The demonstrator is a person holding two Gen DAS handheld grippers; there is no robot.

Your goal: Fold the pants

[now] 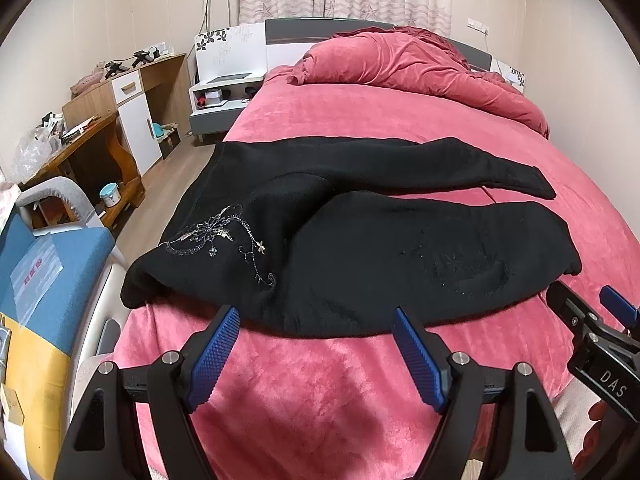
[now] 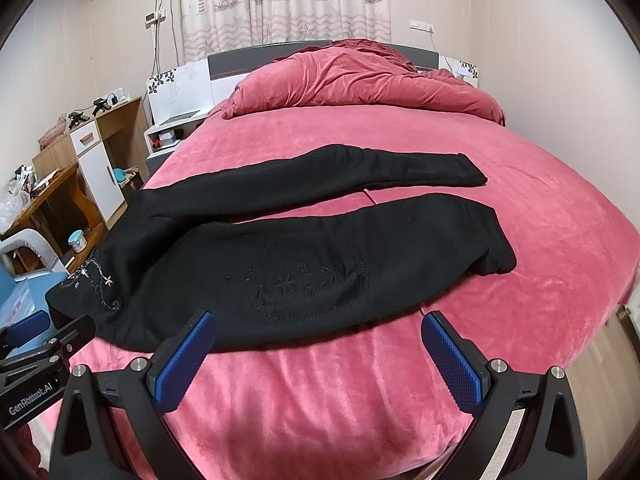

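Black pants [image 1: 360,240] lie spread flat across the pink bed [image 1: 304,392], waist at the left with silver embroidery [image 1: 224,236], two legs running right and apart. They also show in the right wrist view [image 2: 320,256]. My left gripper [image 1: 316,320] is open and empty, just short of the pants' near edge by the waist. My right gripper [image 2: 316,324] is open and empty, just short of the near leg's edge. The right gripper shows at the right edge of the left view [image 1: 592,312], and the left gripper at the left edge of the right view [image 2: 40,336].
A crumpled pink duvet [image 1: 408,64] lies at the head of the bed. A bedside cabinet [image 1: 224,88], a wooden desk [image 1: 104,120] and a blue-cushioned chair [image 1: 48,256] stand to the left on the floor. Curtains [image 2: 288,0] hang behind the headboard.
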